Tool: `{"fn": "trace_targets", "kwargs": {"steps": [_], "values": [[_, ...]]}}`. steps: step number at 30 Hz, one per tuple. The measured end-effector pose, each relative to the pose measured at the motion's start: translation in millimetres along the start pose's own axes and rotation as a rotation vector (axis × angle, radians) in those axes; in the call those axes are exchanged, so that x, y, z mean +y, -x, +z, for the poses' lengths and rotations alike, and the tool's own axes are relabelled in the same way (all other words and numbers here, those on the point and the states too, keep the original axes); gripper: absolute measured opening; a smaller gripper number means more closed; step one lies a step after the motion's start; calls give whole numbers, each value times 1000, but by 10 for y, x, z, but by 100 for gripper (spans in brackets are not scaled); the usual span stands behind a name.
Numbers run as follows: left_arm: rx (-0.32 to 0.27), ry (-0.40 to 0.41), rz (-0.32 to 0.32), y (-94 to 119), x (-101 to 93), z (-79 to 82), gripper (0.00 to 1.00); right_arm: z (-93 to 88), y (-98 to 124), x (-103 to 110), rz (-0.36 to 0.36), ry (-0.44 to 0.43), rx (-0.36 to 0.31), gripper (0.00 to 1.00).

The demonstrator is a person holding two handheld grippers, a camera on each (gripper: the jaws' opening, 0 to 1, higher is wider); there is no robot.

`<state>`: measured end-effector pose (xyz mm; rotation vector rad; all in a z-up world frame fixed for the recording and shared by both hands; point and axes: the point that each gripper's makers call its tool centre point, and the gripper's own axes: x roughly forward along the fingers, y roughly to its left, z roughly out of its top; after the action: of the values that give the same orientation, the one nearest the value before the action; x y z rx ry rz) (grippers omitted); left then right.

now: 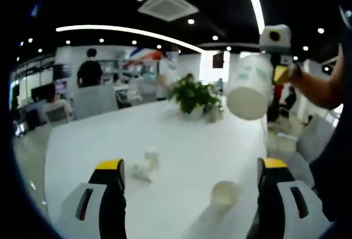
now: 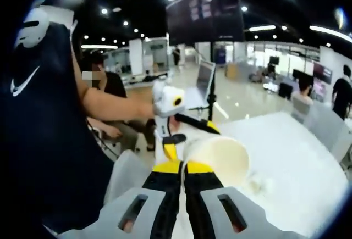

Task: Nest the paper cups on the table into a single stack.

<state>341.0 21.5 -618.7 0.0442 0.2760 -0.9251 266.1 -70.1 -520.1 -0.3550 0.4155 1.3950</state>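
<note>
Left tool [image 1: 190,181] hangs released over the tabletop [image 1: 165,134], its two yellow-tipped jaws standing wide apart at the bottom of the left gripper view. Just past them, near the right jaw, one cup [image 1: 225,193] stands upright on the white surface, mouth up. Nearer the left jaw lies a small white clump [image 1: 144,165] that may be more cups tipped over; it is too blurred to tell. Higher and to the right in that view, the right tool [image 1: 276,63] is raised well above the tabletop, grasping a held cup [image 1: 250,87] tilted so that its base faces the camera; a bare forearm [image 1: 322,88] reaches in behind it. In the right gripper view the right tool [image 2: 183,168] shows its jaws clenched almost together on the rim of the held cup [image 2: 217,156], whose open mouth faces the lens. The left tool [image 2: 190,123] comes in from the left beyond that cup, carried by the person [image 2: 44,112] in a dark sleeveless top. Farther along the tabletop stands a potted plant [image 1: 193,97], and an empty chair [image 1: 94,100] sits at the far edge. Beyond that is an open office with several people, a laptop on a stand [image 2: 204,82], a big dark screen [image 2: 206,11], and ceiling lights.
</note>
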Motion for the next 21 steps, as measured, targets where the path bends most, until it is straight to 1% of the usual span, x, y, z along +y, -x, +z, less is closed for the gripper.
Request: {"fn": "trace_targets", "kwargs": {"steps": [2,4,5,6,7,8,10,12,13,14,21], "values": [[3,1,16,23,28,-21,99,14,-1,-20,-8,20,20,0],[7,0,29,42,57,-49,99,18,-8,-44,-12,22,42,0],[11,-1,39,55,73,-71,99,12,-18,-43,-7,29,72,0],[26,-2,59,66,111,-116,99,7,-24,-54,-11,35,91,0],[54,-2,83,82,156,-174,99,-11,-26,-71,-18,43,116,0],[74,-6,97,92,186,-223,99,-64,-28,-77,-20,44,168,0],[76,-1,107,110,199,-243,99,-100,-46,-69,-14,70,223,0],[72,9,121,132,221,-250,99,-127,-47,-61,-12,77,272,0],[70,10,123,138,229,-253,99,-150,-32,-62,-15,103,315,0],[68,11,125,141,230,-254,99,-153,-25,-54,-16,117,339,0],[82,19,128,153,189,-360,99,-68,40,-12,-3,177,482,0]]}}
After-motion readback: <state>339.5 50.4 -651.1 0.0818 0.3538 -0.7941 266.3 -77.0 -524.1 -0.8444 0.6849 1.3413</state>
